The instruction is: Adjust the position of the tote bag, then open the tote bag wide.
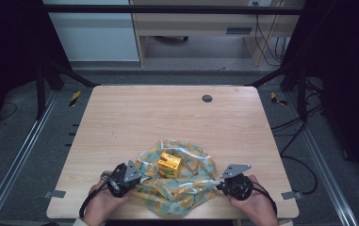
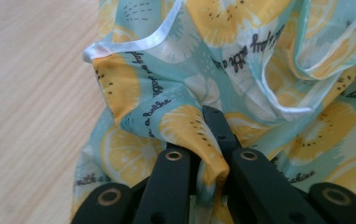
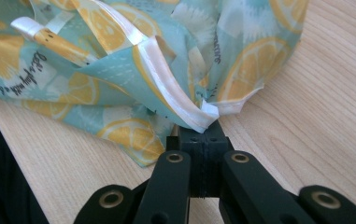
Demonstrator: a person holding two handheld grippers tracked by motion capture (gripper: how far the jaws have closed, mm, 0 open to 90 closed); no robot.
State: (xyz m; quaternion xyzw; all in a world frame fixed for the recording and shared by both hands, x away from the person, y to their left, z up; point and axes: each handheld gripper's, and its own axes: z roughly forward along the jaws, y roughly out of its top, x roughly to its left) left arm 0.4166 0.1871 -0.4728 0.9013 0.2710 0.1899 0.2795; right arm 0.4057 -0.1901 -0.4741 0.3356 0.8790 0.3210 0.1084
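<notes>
At the near edge of the table [image 1: 120, 113] the left gripper [image 1: 129, 173] is clamped on a bunched fold of the cloth [image 1: 182, 188], its jaws pinching the fabric between them in the left gripper view [image 2: 203, 140]; the right gripper [image 1: 224, 182] is clamped on the opposite side, jaws pressed together with the white-bound hem [image 3: 199, 119] caught at their tips. The cloth lies crumpled between the two hands near the front of the table, and a small yellow box [image 1: 169, 164] sits on it just beyond the grippers.

The right grip looks shallow, only the hem at the very tip; a firm pull could slide it free. If both sides lift unevenly, the box may tip or roll off the fabric; the loose folds could also let it slip out through a gap.

The cloth is thin, smooth and limp, pale teal printed with yellow lemon slices and dark script, edged with glossy white binding; it creases easily. The box is a squarish carton, stiff-cornered, yellow with green print. The table is pale wood grain, flat and matt, with a round dark grommet [image 1: 207, 98] toward its far edge.
</notes>
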